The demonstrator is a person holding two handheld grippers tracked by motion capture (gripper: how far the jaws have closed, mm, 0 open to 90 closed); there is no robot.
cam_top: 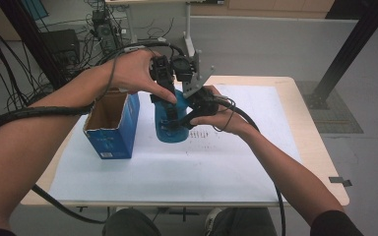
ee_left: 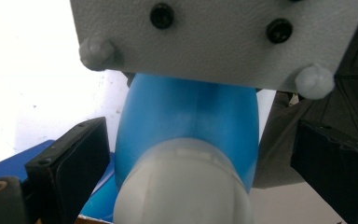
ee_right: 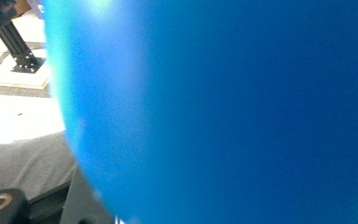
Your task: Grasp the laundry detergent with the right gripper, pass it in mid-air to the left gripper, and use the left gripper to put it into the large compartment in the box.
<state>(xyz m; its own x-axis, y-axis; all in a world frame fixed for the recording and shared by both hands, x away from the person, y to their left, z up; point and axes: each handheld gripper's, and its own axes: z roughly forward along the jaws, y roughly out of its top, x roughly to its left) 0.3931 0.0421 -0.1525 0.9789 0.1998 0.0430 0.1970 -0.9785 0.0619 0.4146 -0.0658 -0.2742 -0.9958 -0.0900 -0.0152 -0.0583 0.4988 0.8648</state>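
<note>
Pale wooden table (cam_top: 320, 162) under a white paper sheet (cam_top: 177, 172); grey floor (cam_top: 275, 49); black metal post (cam_top: 347, 49); tangled black cables (cam_top: 10, 59) at left.

1. A white paper sheet (cam_top: 142, 172) is laid on the light wooden table (cam_top: 315, 147).
2. An open blue cardboard box (cam_top: 113, 125) is placed on the sheet, left of centre.
3. A blue plastic bottle with a white cap (cam_top: 170, 132) is positioned just right of the box, over the sheet.
4. The left gripper (cam_top: 163, 81) is located above the bottle.
5. The right gripper (cam_top: 197, 101) is located at the bottle's right side.
6. In the left gripper view, the bottle (ee_left: 186, 135) is situated between the two jaws.
</note>
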